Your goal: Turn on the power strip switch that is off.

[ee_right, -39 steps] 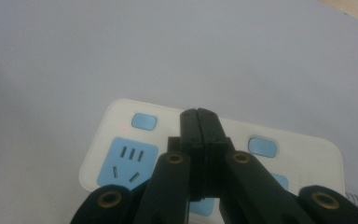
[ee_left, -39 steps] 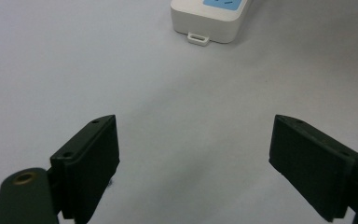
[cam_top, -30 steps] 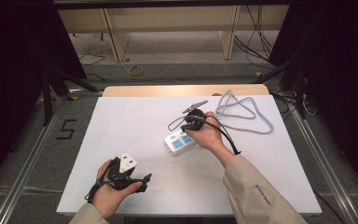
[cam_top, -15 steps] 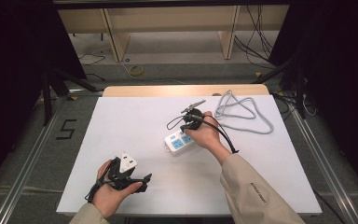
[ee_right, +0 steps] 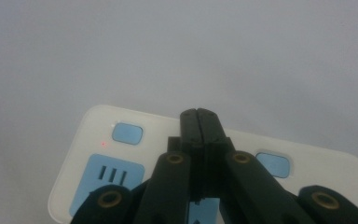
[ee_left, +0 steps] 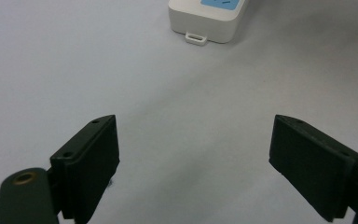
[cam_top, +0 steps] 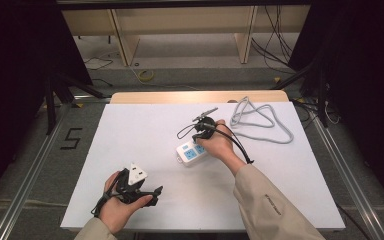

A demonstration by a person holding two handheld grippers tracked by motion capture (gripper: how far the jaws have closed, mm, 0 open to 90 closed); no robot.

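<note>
From up high, the white power strip [cam_top: 192, 152] with blue sockets is lying mid-table under the right gripper [cam_top: 198, 136], its grey cable [cam_top: 260, 120] looping off toward the far right corner, while the left gripper [cam_top: 145, 192] is sitting near the front edge with loads of bare white table [cam_top: 130, 130] between them. In the left gripper view the jaws are spreading wide over nothing, the strip's end tab [ee_left: 196, 37] showing ahead. In the right gripper view the jaws are pressing together right over the strip's face [ee_right: 121, 135], between two blue buttons, a tiny red light glowing by one.
</note>
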